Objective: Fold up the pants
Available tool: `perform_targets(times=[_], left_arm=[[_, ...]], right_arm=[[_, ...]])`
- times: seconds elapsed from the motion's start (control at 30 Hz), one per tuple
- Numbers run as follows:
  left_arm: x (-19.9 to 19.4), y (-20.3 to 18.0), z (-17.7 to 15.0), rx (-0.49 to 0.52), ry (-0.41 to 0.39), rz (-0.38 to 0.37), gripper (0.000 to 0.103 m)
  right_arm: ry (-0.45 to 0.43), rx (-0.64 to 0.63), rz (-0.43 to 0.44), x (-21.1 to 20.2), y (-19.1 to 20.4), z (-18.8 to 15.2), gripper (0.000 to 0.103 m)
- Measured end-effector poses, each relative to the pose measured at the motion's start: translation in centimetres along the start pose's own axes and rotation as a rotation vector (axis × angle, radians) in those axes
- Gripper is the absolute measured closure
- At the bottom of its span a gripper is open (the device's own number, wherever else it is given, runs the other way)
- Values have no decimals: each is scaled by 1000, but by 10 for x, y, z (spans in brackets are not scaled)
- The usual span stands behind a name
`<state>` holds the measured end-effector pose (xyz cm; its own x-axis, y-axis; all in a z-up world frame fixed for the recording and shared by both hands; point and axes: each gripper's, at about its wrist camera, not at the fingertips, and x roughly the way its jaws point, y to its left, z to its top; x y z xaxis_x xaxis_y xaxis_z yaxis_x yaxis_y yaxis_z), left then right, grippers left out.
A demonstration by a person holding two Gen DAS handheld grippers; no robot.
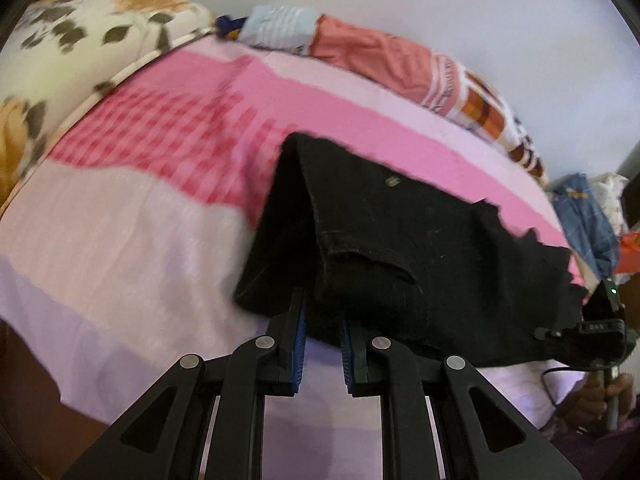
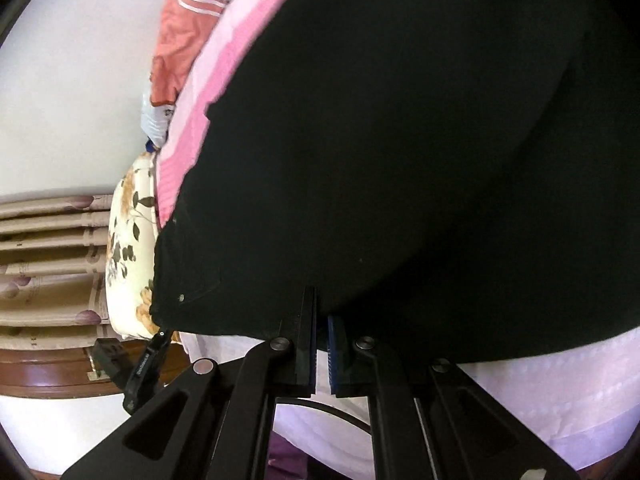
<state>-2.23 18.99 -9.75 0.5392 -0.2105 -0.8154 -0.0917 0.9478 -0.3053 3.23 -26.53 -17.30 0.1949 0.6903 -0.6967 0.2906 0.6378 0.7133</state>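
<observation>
Black pants spread over a bed sheet striped in pink and pale lilac, one edge lifted clear of the sheet at both near corners. No containers in either view; only soft goods on the bed: a floral pillow at the far left corner, a salmon and light-blue bundle of cloth along the wall side, a heap of denim and other clothes at the far right. Left gripper nearly closed, blue pads pinching a thick folded hem of the pants, pointed steeply down toward the mattress, fabric draped up and away from the jaws like a tent. Right gripper clamped almost fully together on the pants edge, also tilted downward, black cloth filling most of that view and hiding the sheet beyond. Seen from the left wrist view, the right gripper at the far right edge with a hand wrapped around its handle, a small green light above it. Seen from the right wrist view, the left gripper low at the left, just under the pants corner with its rivet, beside the pillow and a wooden bed frame. Pleated curtain behind. Both views slightly blurred.
</observation>
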Motion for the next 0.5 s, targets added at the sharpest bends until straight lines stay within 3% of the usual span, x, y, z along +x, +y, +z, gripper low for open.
perform_targets(times=[0.1,0.17,0.2,0.3,0.37,0.47,0.5], left_arm=[[-1,2,-6,5,7,81,87],[-7,-5,-6,38,-19,160,87],[-14,-11,-6,64,-42,201,87],[-36,-35,-1,131,-131,242,86],[-47,-54,3,175,-192,273,86],[-55,-79,11,207,-235,200,83],[-51,-87,15,209,-219,154,72]], right_arm=[[5,20,48,3,-5,0,94],[-2,60,142,2,-12,1,94],[-19,97,212,-1,-20,3,91],[-125,147,312,-18,-39,9,78],[-186,170,374,-29,-52,13,75],[-268,197,435,-42,-64,22,71],[-305,202,451,-49,-70,27,68]])
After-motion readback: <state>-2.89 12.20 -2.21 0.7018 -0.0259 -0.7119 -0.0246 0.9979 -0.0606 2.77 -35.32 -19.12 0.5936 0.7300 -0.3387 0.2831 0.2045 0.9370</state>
